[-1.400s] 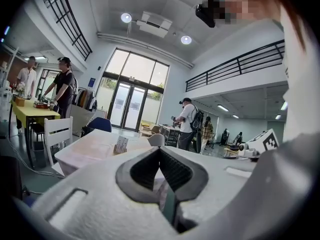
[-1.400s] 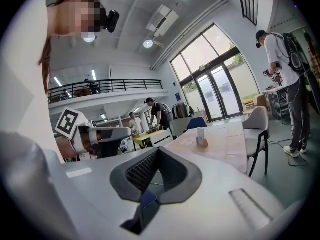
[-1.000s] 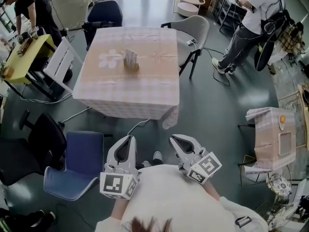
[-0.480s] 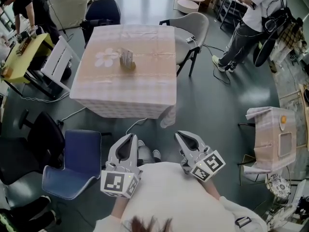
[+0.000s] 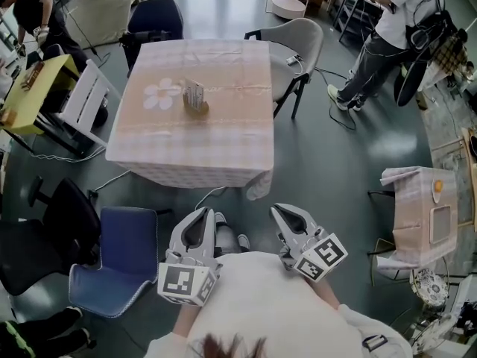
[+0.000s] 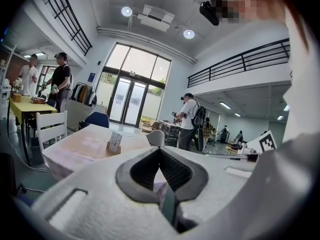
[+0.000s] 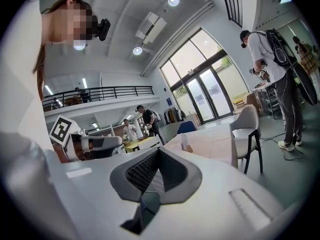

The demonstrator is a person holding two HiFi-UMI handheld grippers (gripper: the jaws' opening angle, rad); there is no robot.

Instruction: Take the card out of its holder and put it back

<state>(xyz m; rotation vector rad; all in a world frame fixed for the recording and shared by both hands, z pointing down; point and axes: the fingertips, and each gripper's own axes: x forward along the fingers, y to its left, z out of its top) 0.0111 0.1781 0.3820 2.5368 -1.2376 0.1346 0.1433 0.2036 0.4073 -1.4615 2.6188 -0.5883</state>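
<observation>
- In the head view I look steeply down. The left gripper [image 5: 200, 215] and the right gripper [image 5: 279, 212] sit side by side at 6 o'clock, close against the wearer's white top. Both point toward 12 o'clock.
- In the left gripper view, its dark ribbed fingers [image 6: 142, 170] meet at the tips, with nothing between them.
- In the right gripper view, the fingers [image 7: 141, 171] are likewise pressed together and hold nothing.
- The bench [image 5: 223, 148] stands at 12 o'clock of the grippers, well apart from them. It is covered in a pale checked cloth with a white flower print [image 5: 161, 93].
- The card [image 5: 193, 92] stands upright in its holder [image 5: 199, 107], a small wooden base. It sits at about 11 o'clock of the bench's middle, just beside the flower print, at the print's 3 o'clock.
- Each gripper view shows the same card far off on the bench, small and upright. I cannot read anything on it.
- A grey chair [image 5: 298, 47] stands at the bench's 2 o'clock corner. A blue chair [image 5: 112, 256] stands at the bench's 7 o'clock, near the left gripper.
- One person [image 5: 387, 36] stands at 2 o'clock of the head view. Another person [image 5: 41, 10] leans near a yellow bench [image 5: 26, 95] at 10 o'clock.
</observation>
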